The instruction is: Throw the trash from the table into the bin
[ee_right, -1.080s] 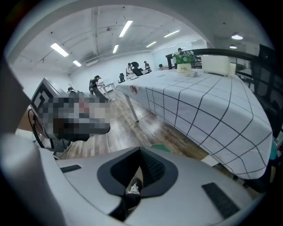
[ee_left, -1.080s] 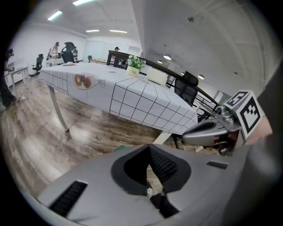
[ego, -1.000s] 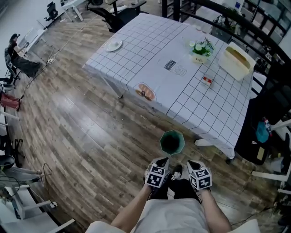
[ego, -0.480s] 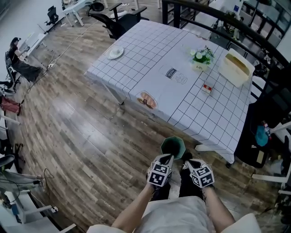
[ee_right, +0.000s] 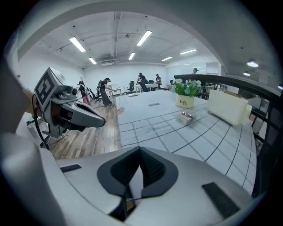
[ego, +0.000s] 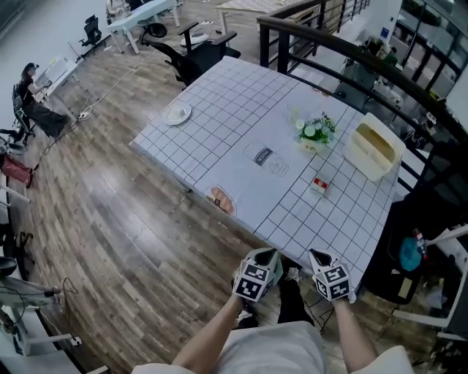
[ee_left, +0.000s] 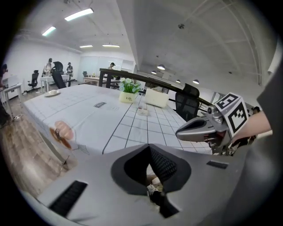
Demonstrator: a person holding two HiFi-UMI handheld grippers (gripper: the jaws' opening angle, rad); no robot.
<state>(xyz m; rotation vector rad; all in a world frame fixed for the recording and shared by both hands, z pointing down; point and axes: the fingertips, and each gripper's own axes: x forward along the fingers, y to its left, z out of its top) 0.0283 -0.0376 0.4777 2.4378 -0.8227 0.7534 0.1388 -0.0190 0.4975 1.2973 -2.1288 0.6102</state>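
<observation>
Four small packets lie on the table [ego: 227, 102], which wears a white cloth ruled in squares. A printed sachet [ego: 262, 155] and a clear wrapper [ego: 278, 168] sit just beside one another near the middle. A red-and-white pack [ego: 319, 185] lies further to our right, and a food-print packet [ego: 221, 199] droops over the near edge. We hold the left gripper [ego: 268, 256] and the right gripper [ego: 316, 257] side by side, low in the head view, at the near hem of the cloth close to its corner. Both point toward the table and downward. Each gripper view shows its jaws brought together with nothing between them.

Other things share the cloth. A flower pot [ego: 313, 135] stands just behind the wrapper, a white tub [ego: 374, 151] sits by the far right edge, and a plate [ego: 178, 114] rests alone near the left corner, well apart from the rest. None of them covers a packet. The pack lies on bare cloth between the pot, the tub and the near edge.

A black railing [ego: 344, 55] runs close along the far side of the table, and an office chair [ego: 191, 55] stands at its far left corner. To our right a dark bundle [ego: 431, 204] crowds the strip beside the table. On our left the wooden floor [ego: 124, 219] lies wide and open along the whole long edge. White desks [ego: 142, 14] and a seated person [ego: 25, 80] are well away by the wall.
</observation>
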